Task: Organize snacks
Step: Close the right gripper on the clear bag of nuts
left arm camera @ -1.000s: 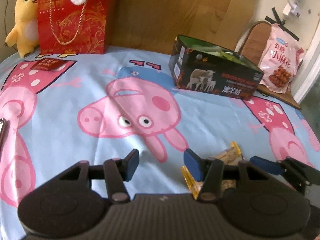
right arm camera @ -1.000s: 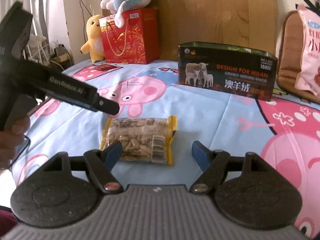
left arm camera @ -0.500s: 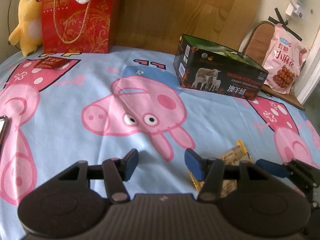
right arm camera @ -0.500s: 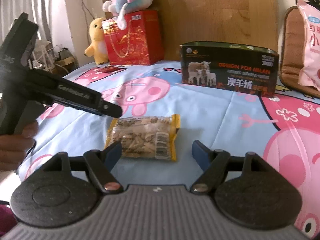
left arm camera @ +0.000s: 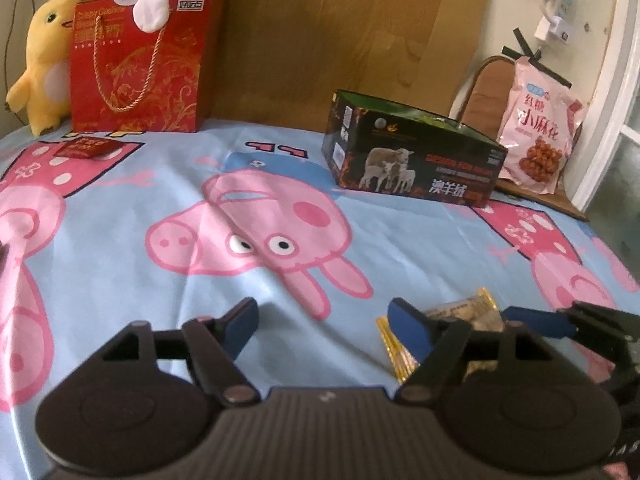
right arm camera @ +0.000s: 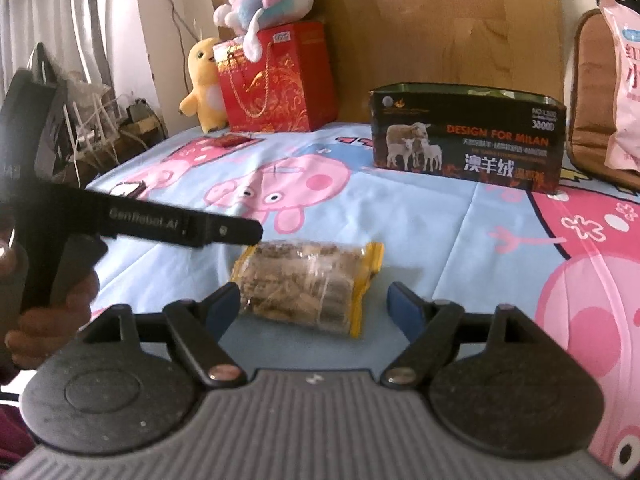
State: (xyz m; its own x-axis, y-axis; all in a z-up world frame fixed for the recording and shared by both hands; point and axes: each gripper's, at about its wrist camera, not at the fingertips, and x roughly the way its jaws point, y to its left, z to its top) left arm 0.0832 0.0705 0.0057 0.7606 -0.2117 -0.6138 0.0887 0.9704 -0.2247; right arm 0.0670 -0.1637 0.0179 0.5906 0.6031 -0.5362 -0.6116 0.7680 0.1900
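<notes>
A clear snack packet with yellow ends (right arm camera: 304, 284) lies on the cartoon-pig bedsheet (right arm camera: 440, 232). It sits just ahead of my right gripper (right arm camera: 314, 300), between the fingertips; the jaws are opening and no pad presses on it. My left gripper (left arm camera: 322, 316) hovers over bare sheet left of the same packet (left arm camera: 468, 312), its jaws opening with nothing between them. In the right wrist view its black arm (right arm camera: 180, 226) reaches in from the left, held by a hand (right arm camera: 52, 312). The right gripper's blue finger (left arm camera: 536, 320) shows beyond the packet.
An open-topped black box with sheep on it (left arm camera: 416, 160) stands at the back right. A pink snack bag (left arm camera: 536, 128) leans on a chair. A small red packet (left arm camera: 86, 148), a red gift bag (left arm camera: 136, 60) and a yellow plush (left arm camera: 44, 64) are back left.
The left gripper's jaws have spread clearly wider. The left wrist view has tipped up a little. The packet has stayed in place.
</notes>
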